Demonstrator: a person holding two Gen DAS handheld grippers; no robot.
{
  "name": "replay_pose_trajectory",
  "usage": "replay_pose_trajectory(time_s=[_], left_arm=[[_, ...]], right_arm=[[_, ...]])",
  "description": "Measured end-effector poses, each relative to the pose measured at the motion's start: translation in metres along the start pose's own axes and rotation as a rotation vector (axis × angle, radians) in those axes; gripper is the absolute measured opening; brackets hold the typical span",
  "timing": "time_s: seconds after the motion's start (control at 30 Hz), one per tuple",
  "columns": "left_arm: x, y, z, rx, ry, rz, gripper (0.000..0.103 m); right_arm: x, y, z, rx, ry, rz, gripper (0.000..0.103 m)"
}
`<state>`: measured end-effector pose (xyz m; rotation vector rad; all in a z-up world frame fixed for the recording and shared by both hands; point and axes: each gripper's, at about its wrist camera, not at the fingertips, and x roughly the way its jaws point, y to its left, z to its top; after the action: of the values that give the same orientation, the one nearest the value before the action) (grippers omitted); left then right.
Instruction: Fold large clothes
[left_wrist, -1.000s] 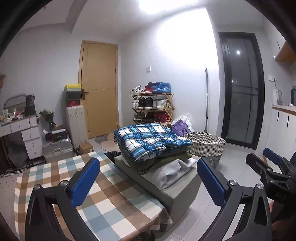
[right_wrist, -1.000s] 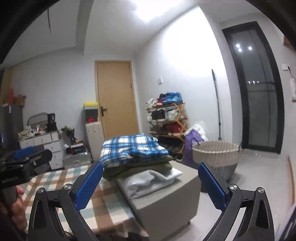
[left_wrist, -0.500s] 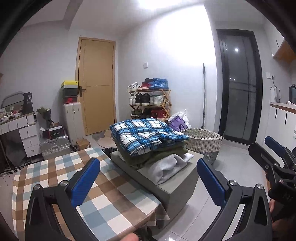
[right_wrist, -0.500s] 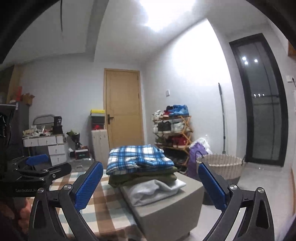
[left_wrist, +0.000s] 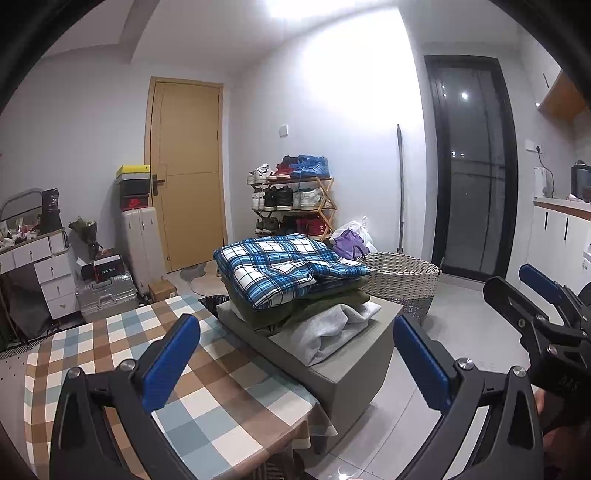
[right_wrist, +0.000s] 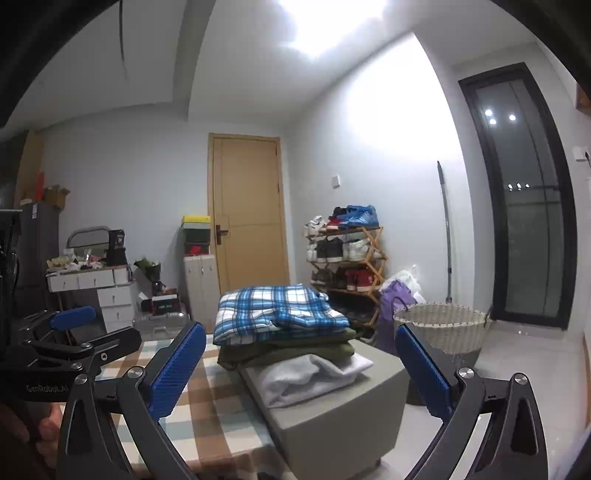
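Tongs, left (left_wrist: 295, 354) and right (right_wrist: 301, 363), still spread, raised higher above folded stack (left_wrist: 291, 273).

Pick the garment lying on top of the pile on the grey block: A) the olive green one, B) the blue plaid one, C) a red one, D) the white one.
B: the blue plaid garment lies on top, above the olive one, with the white one at the bottom, on the grey block.
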<state>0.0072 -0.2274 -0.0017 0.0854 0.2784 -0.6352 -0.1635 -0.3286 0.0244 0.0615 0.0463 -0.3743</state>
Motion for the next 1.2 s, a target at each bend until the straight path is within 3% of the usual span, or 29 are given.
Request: replay_pose_trajectory(time_s=[1.2], left_arm=[[0.0059, -0.0062, -0.0016, 0.009, 0.024, -0.008, 0.102]], right_arm=[[0.0070, 0.0049, -0.0058, -0.009, 0.019, 0.015, 0.103]])
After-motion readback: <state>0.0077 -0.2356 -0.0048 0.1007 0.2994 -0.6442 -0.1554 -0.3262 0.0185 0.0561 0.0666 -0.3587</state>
